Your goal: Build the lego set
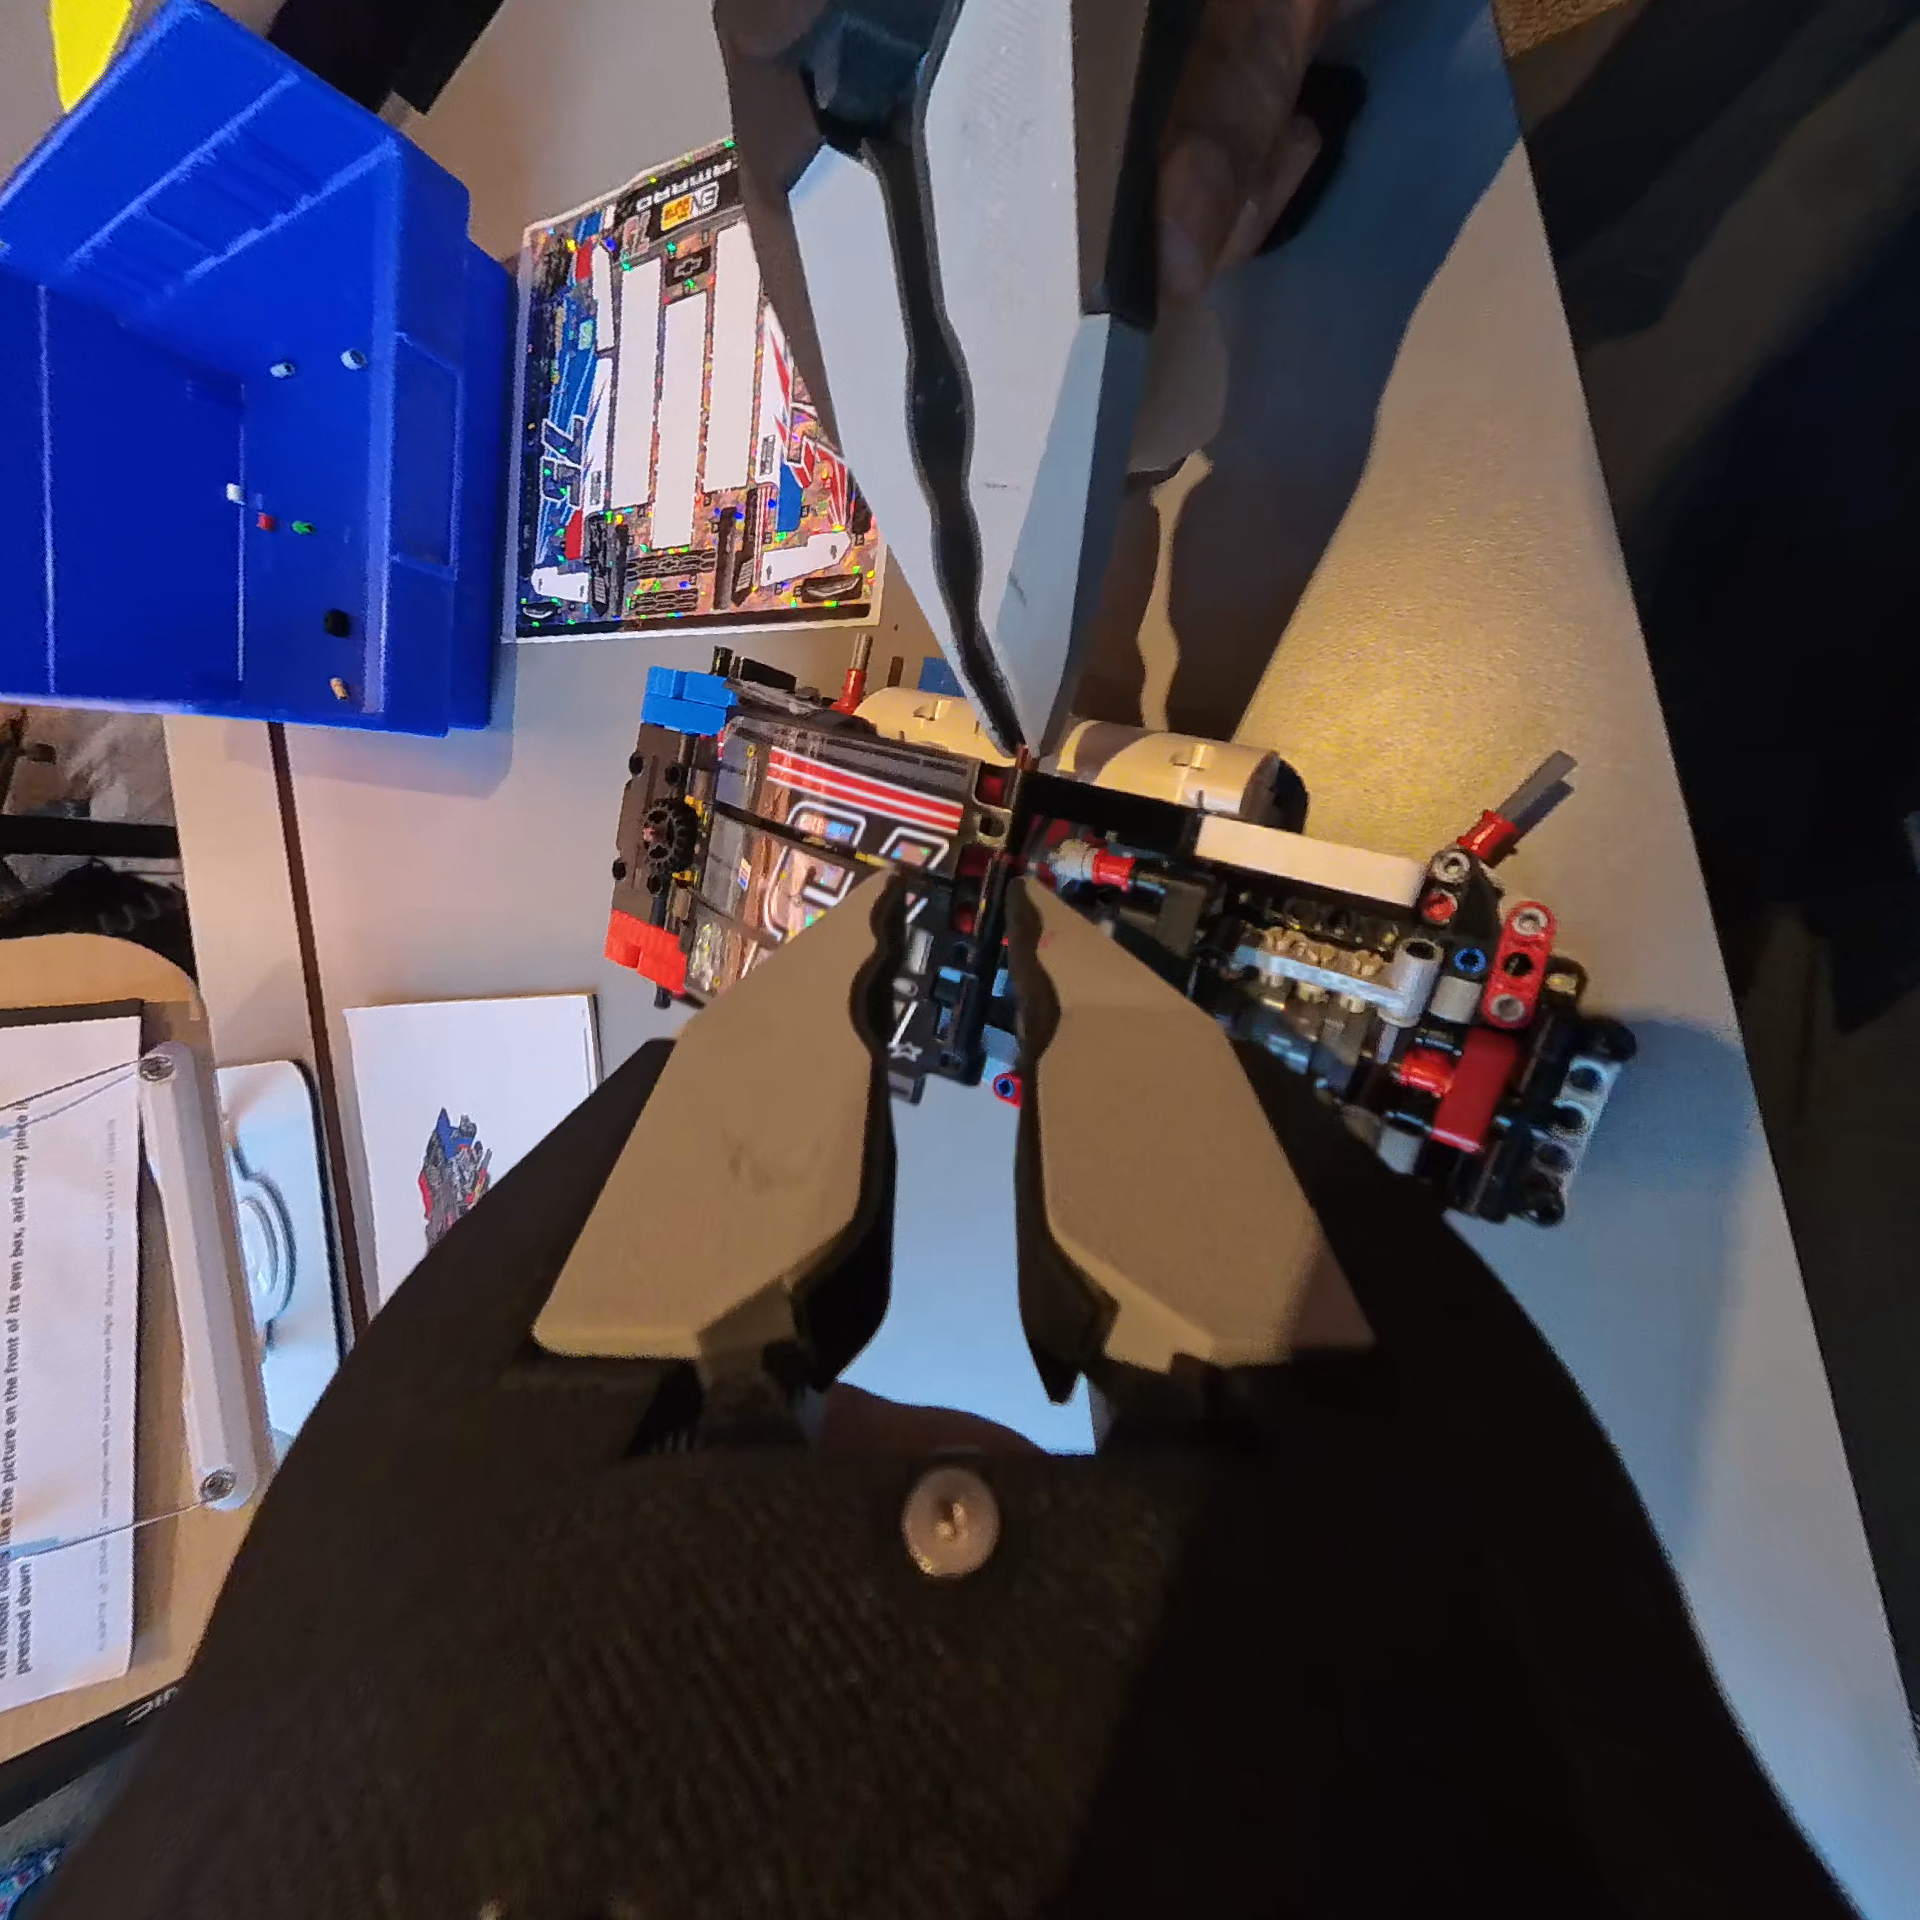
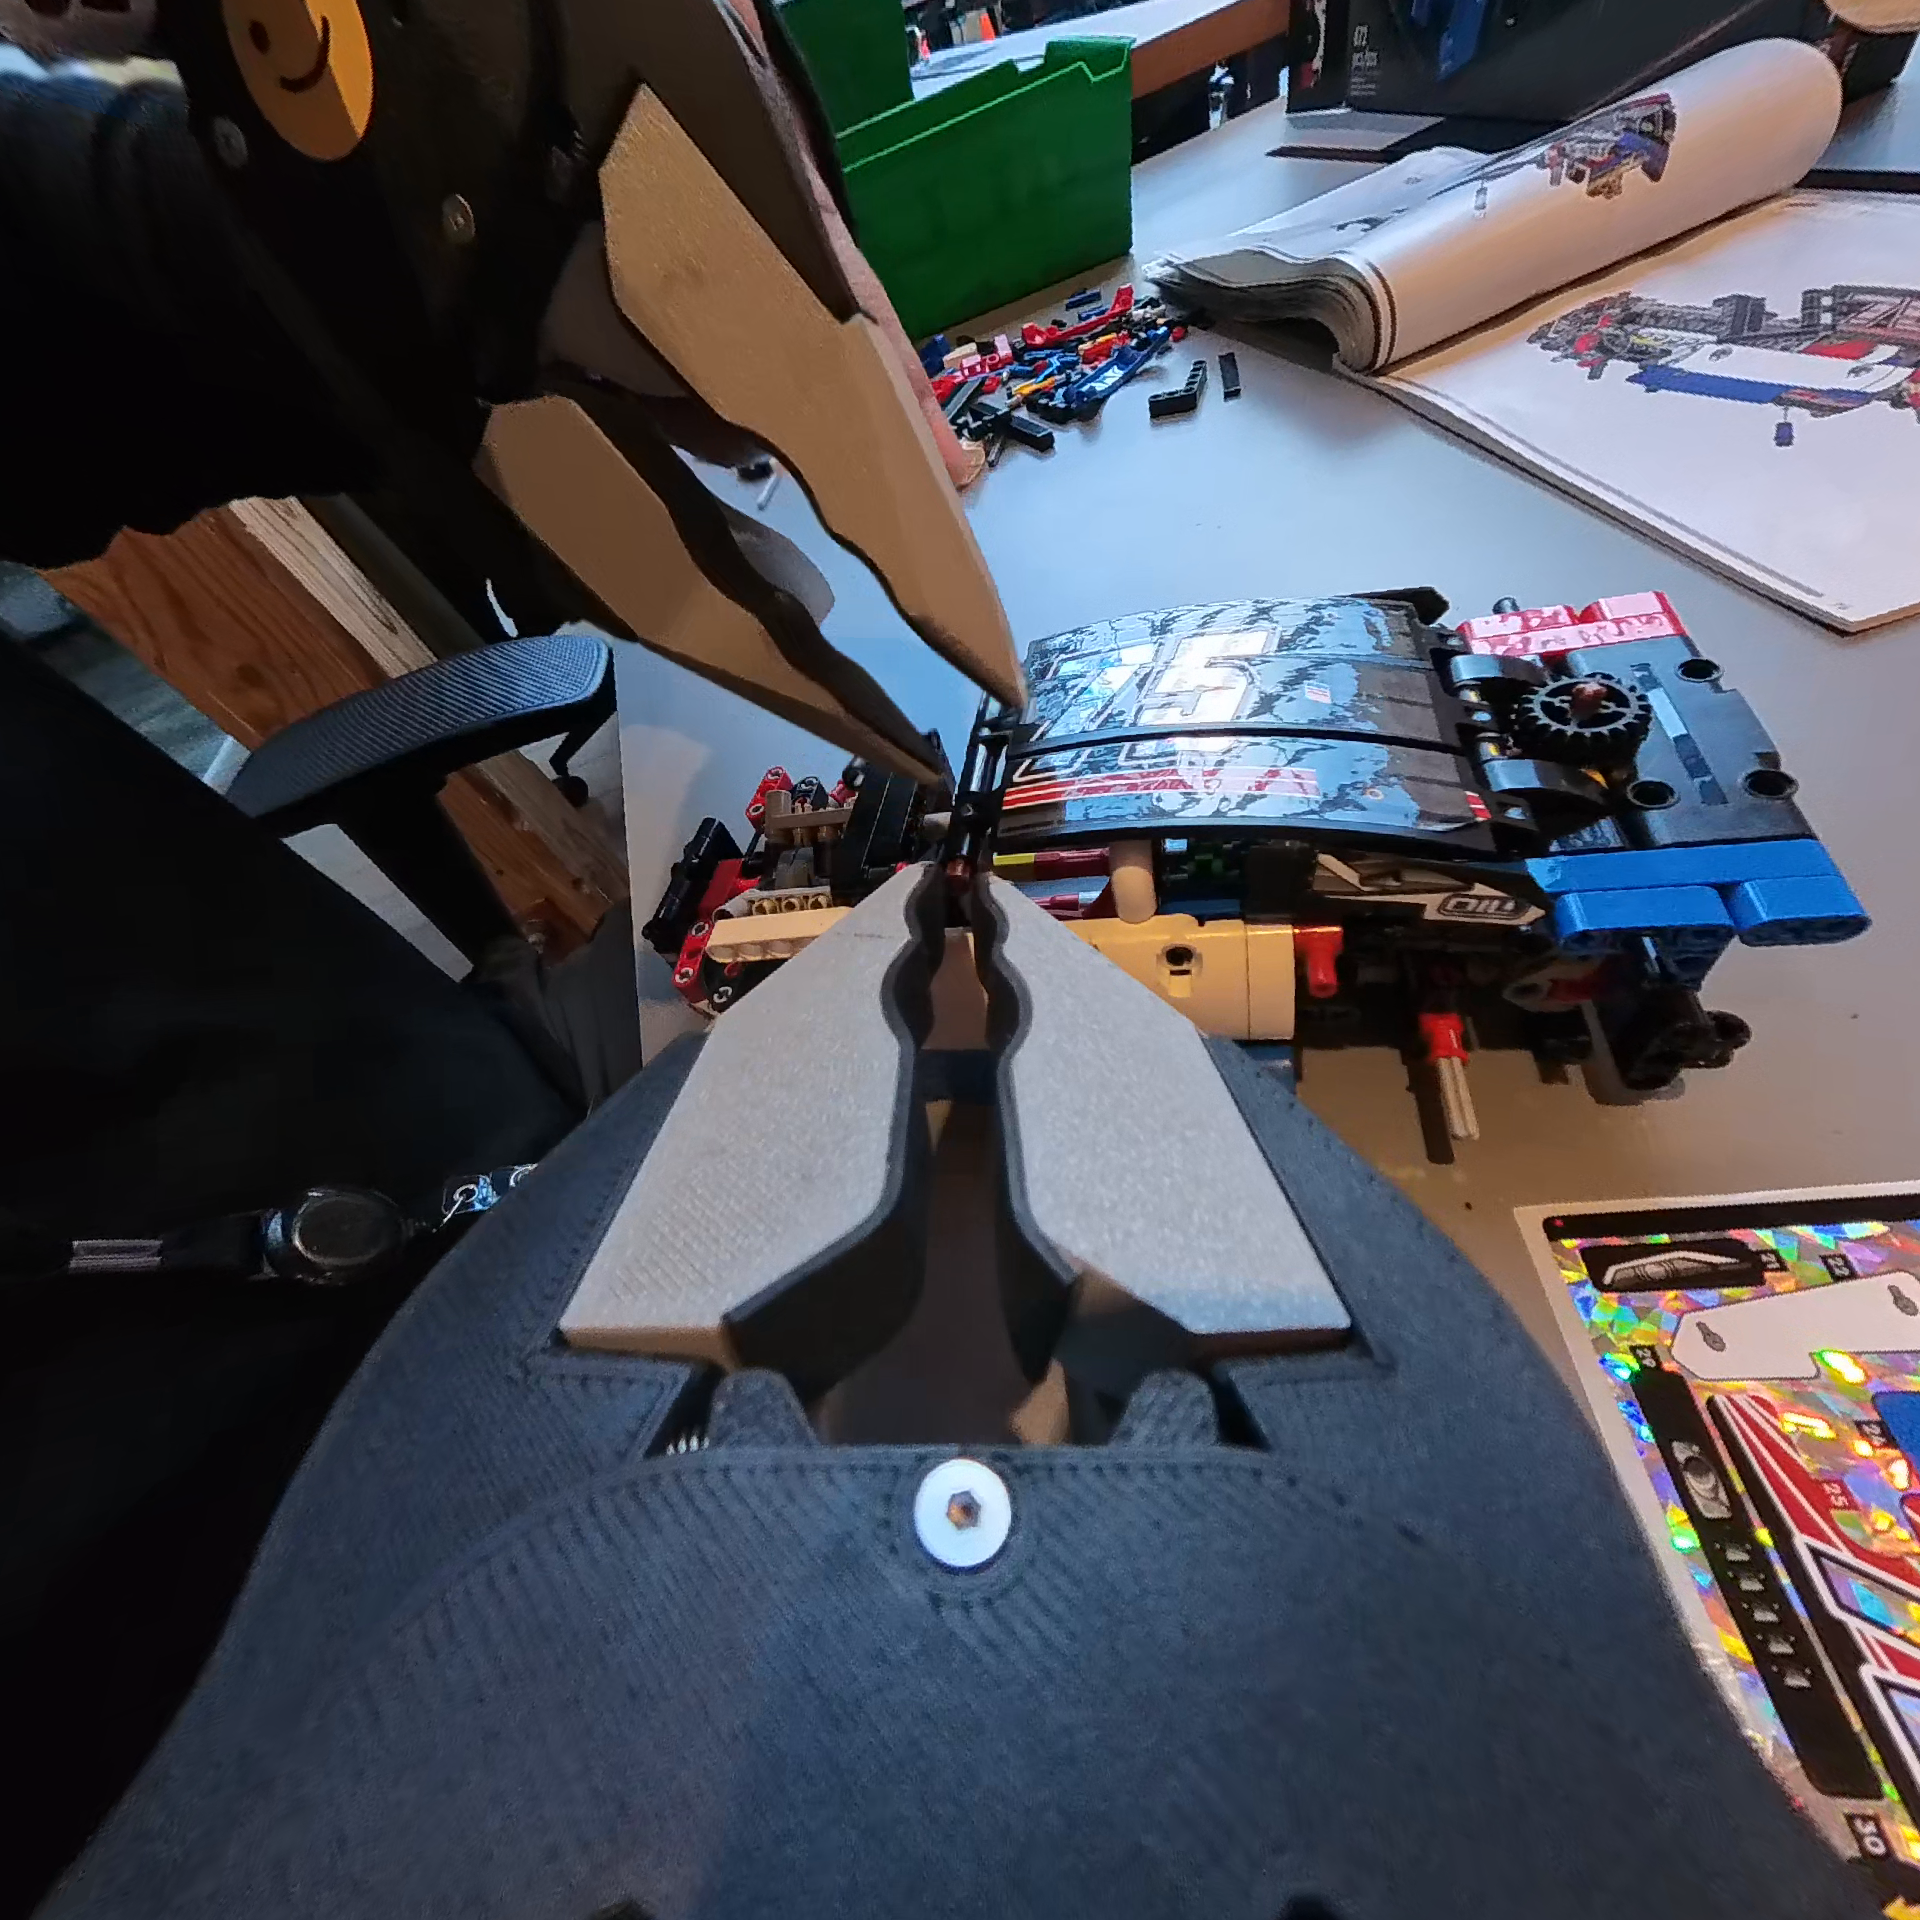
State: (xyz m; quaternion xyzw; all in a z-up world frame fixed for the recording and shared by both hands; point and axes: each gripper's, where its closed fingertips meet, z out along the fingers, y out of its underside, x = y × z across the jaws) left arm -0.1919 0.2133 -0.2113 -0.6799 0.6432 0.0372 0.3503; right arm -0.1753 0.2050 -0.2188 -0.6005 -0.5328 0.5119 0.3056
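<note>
The lego car model (image 1: 821, 821) lies on the grey table: black stickered panels, blue bricks at one end, red and white parts. It also shows in the right wrist view (image 2: 1351, 727). A thin black bar (image 2: 974, 769) stands at the model's middle seam. My right gripper (image 2: 956, 878) is shut on the near end of this bar; in the left wrist view it (image 1: 1018, 748) comes down from above. My left gripper (image 1: 954, 891) is open, its fingertips either side of the bar (image 1: 994, 914) over the model; it (image 2: 982, 736) enters the right wrist view from the upper left.
A blue bin (image 1: 239, 416) and a glittery sticker sheet (image 1: 686, 416) lie beyond the model. A green bin (image 2: 987, 177), a pile of loose parts (image 2: 1060, 364) and an open instruction booklet (image 2: 1662, 416) are on the table. A chair armrest (image 2: 436, 707) is beside the table edge. The tips of both grippers are at nearly the same place.
</note>
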